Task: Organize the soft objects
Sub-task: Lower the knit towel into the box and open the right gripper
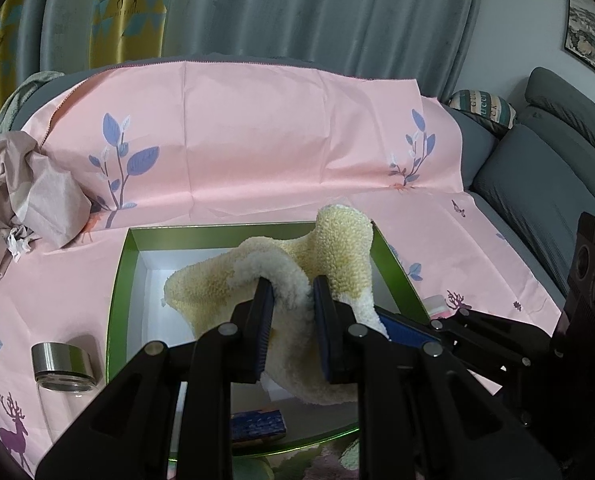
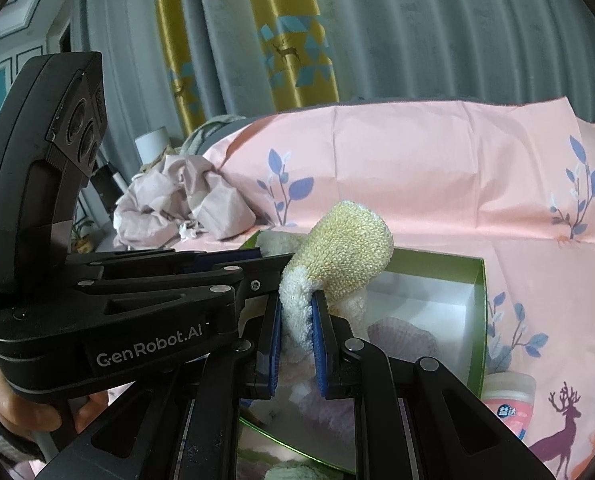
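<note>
Fleecy sock [image 1: 297, 264] above green-rimmed box [image 1: 115, 280]

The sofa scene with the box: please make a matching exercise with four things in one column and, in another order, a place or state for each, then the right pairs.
Things
1. fuzzy sock
2. green box
3. glass jar
4. crumpled cloth

Places or states
A. lies on the pink sheet outside the box, metal lid toward the camera
B. heaped at the far left edge of the sheet
C. pinched by the left gripper and the right gripper, above the box
D. open, white inside

Pairs: 1-C, 2-D, 3-A, 4-B
</note>
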Tool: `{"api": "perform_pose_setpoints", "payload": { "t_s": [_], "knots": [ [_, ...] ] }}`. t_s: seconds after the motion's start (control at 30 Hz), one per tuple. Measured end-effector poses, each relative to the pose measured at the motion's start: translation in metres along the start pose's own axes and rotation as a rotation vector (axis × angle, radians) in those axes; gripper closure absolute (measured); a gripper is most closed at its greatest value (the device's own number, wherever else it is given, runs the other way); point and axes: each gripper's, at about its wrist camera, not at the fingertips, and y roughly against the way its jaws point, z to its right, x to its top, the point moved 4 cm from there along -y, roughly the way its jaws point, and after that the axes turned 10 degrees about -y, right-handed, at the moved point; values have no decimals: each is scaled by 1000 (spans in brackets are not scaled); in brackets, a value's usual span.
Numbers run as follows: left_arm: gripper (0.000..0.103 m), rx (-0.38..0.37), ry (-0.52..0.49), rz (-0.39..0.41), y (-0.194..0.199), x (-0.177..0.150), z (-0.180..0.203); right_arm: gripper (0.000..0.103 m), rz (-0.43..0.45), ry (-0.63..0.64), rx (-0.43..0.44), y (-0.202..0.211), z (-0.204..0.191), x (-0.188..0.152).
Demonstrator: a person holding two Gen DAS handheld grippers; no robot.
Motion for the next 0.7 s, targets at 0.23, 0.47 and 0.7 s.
{"api": "perform_pose_setpoints", "payload": {
  "t_s": [0.23,0.47,0.7],
  "knots": [
    [86,-5,6,-21,-7,-3,-2,87,-18,-12,0,-6,2,-3],
    [86,-11,21,-48,-15,-8,-5,87,-38,-26,-5,-12,5,-6],
    [86,-1,17,-74,-21,-12,-7,87,-61,-38,-20,-16,9,-9]
  ]
}}
